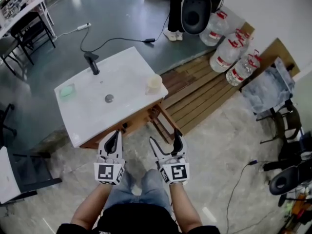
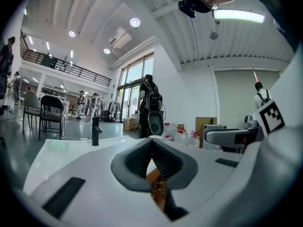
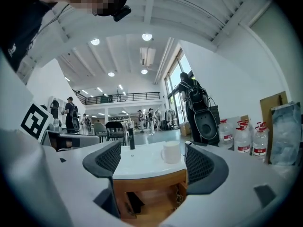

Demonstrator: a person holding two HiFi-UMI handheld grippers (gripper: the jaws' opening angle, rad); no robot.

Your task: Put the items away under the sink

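A white sink top point(image 1: 126, 77) on a wooden cabinet point(image 1: 141, 121) stands in front of me. On it are a black faucet point(image 1: 91, 62), a green sponge point(image 1: 67, 91) at the left and a cream mug point(image 1: 154, 83) at the right edge. My left gripper point(image 1: 115, 134) hovers shut and empty at the sink's near edge; its pads point(image 2: 142, 162) meet. My right gripper point(image 1: 165, 139) is open and empty beside it, facing the mug point(image 3: 171, 151) and the open wooden space under the sink point(image 3: 151, 197).
Several large water bottles point(image 1: 229, 52) stand on wooden decking point(image 1: 204, 89) right of the sink. A black bag point(image 1: 195, 9) stands at the back, a plastic-covered chair point(image 1: 270, 89) at the right, dark chairs point(image 1: 29, 28) at the left. A cable point(image 1: 117, 39) runs across the floor.
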